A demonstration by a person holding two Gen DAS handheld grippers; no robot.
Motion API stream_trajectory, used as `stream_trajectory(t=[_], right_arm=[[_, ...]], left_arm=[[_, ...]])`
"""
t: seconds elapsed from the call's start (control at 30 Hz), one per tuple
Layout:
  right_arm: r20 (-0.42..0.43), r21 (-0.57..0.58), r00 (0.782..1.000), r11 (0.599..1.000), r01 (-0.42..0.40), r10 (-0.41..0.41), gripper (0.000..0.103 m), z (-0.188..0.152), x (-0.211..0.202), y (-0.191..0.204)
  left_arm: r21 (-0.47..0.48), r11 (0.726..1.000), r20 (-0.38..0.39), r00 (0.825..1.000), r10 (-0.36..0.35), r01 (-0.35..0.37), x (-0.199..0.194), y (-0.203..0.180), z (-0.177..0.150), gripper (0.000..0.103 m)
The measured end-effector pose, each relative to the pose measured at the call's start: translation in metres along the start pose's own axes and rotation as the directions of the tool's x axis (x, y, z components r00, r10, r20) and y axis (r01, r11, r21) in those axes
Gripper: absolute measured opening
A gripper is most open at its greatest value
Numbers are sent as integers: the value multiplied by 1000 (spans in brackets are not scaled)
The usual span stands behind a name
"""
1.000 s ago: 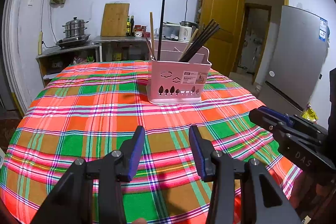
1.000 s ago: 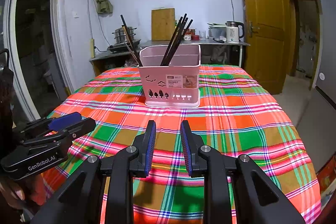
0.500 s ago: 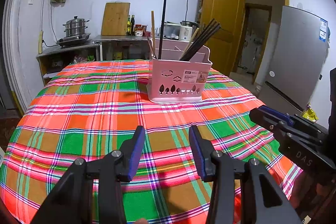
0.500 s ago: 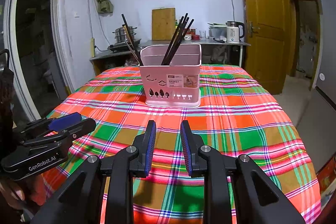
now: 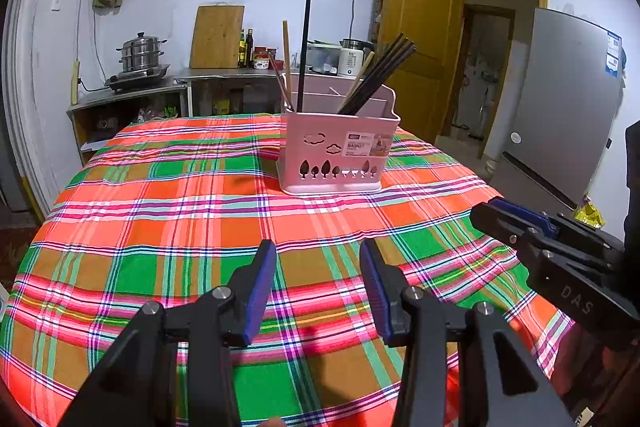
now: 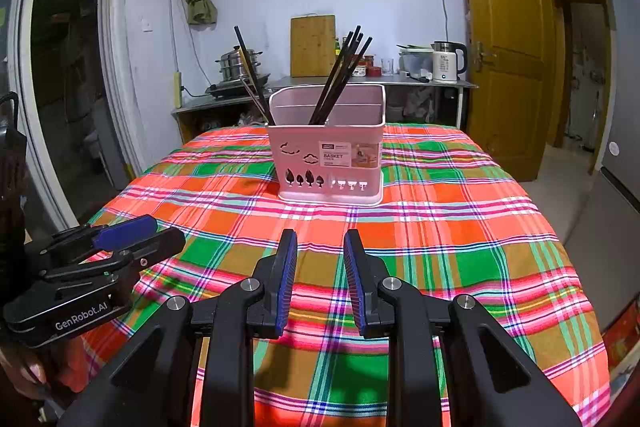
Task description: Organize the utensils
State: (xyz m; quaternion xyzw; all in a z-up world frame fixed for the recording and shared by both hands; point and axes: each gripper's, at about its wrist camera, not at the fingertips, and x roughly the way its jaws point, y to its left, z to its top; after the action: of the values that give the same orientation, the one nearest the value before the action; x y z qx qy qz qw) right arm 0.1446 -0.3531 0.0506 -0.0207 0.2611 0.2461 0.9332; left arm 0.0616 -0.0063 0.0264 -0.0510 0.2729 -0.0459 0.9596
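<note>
A pink utensil basket (image 5: 338,151) (image 6: 328,155) stands on the plaid tablecloth (image 5: 180,211) (image 6: 440,227), toward the far side. Dark chopsticks (image 5: 380,75) (image 6: 340,71) lean in its right compartment. A tall black chopstick (image 5: 305,51) and pale wooden ones (image 5: 286,63) stand in its left compartment. My left gripper (image 5: 318,267) hovers open over the near cloth with nothing between its blue pads. My right gripper (image 6: 320,255) is also open and empty, its gap narrower. Each gripper appears at the edge of the other's view: right gripper (image 5: 488,213), left gripper (image 6: 160,231).
A counter (image 6: 360,83) behind the table holds a steamer pot (image 5: 140,53), cutting board (image 6: 313,45), bottles and a kettle (image 6: 446,61). A wooden door (image 5: 420,39) and a grey fridge (image 5: 568,95) stand to the right. A hand (image 6: 24,371) holds the left gripper.
</note>
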Motion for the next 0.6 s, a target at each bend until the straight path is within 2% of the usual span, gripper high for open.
stream_trajectory(t=[0.6], right_arm=[[-2,-1,1000,1000,1,-1,25,0,1,-1]], left_arm=[[-2,1000,-3,1000,-14,14,0,-1,0,46]])
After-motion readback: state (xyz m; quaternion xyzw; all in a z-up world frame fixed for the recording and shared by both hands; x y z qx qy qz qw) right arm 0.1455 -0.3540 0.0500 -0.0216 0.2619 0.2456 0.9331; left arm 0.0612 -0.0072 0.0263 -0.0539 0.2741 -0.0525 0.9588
